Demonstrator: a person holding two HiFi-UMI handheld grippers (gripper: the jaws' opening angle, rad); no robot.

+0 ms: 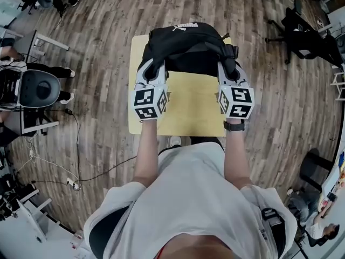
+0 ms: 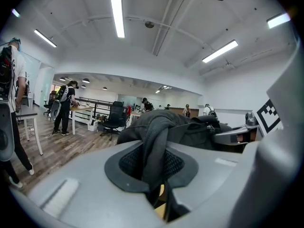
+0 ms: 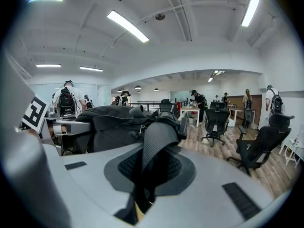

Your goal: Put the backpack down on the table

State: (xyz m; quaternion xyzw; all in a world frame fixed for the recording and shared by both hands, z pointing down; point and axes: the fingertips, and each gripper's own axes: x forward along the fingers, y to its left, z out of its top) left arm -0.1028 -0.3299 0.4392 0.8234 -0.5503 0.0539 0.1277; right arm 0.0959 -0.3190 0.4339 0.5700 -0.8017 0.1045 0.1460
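Observation:
A black backpack [image 1: 186, 47] with white print on top hangs over the far half of a small yellow table [image 1: 188, 112]. Whether it touches the tabletop, I cannot tell. My left gripper [image 1: 149, 72] is shut on the backpack's left shoulder strap [image 2: 154, 148], which runs up between its jaws. My right gripper [image 1: 227, 70] is shut on the right strap [image 3: 156, 146]. In both gripper views the bag's dark bulk [image 2: 190, 127] [image 3: 111, 125] fills the space just ahead of the jaws.
Wooden floor surrounds the table. Black office chairs [image 1: 304, 36] stand at the upper right, a desk and a seated person [image 1: 21, 85] at the left. Cables [image 1: 75, 161] trail over the floor at lower left. More chairs [image 3: 259, 148] and people stand farther back in the room.

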